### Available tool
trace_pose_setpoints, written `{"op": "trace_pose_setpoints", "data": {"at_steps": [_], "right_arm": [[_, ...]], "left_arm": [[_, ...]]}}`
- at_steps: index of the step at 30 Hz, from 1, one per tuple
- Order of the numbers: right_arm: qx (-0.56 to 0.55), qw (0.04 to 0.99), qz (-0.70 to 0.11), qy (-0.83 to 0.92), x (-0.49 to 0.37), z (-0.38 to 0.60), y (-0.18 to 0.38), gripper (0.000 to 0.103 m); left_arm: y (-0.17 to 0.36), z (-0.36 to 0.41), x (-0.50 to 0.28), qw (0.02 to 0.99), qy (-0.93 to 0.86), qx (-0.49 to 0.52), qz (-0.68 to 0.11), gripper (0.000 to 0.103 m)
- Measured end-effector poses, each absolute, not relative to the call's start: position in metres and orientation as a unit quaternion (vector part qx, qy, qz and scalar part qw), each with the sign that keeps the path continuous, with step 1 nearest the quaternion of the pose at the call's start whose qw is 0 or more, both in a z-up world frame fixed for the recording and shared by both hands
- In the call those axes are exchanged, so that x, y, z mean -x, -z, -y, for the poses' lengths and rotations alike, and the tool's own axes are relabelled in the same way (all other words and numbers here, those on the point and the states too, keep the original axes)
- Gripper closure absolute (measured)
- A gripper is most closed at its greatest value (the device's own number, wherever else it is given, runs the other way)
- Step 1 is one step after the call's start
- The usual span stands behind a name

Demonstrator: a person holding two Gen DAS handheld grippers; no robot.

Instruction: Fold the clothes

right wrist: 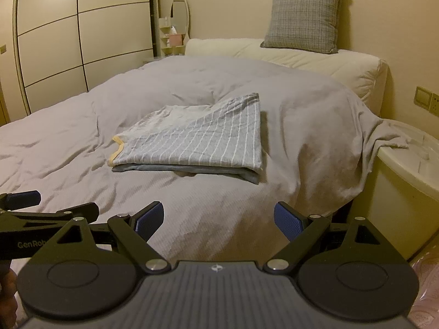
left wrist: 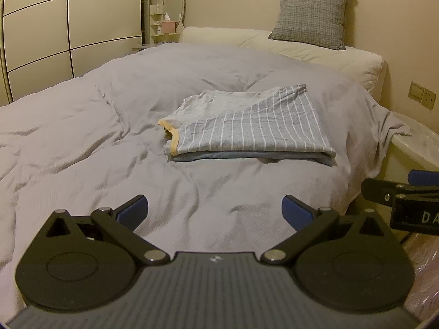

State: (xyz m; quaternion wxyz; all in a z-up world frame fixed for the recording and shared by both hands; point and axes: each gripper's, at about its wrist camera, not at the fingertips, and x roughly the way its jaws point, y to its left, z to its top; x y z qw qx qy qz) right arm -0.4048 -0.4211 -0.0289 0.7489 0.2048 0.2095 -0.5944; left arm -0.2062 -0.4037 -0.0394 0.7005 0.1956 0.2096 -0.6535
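Observation:
A grey shirt with thin white stripes and a yellow neck trim (left wrist: 247, 128) (right wrist: 197, 142) lies folded into a flat rectangle on the grey duvet (left wrist: 82, 137) (right wrist: 68, 137), on top of a darker blue-grey folded piece. My left gripper (left wrist: 215, 211) hovers open over the duvet, well short of the shirt, nothing between its blue pads. My right gripper (right wrist: 219, 223) is also open and empty, a little right of the left one. Each gripper shows at the edge of the other's view.
A grey checked cushion (left wrist: 311, 12) leans on the wall above a cream headboard pad (left wrist: 301, 49). A wardrobe (left wrist: 55, 27) stands left, a small shelf with a mirror (left wrist: 170, 13) beyond it. A white bedside surface (right wrist: 411, 159) sits right of the bed.

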Motion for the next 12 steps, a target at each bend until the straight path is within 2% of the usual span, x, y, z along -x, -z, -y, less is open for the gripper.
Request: {"op": "trace_pose_setpoints", "data": {"at_steps": [12], "right_arm": [[-0.217, 0.748, -0.211, 0.591, 0.4097, 0.4263, 0.0367, 0.014]], "left_arm": [[0.0417, 0.4062, 0.2132, 0.695, 0.660, -0.198, -0.202, 0.001]]}}
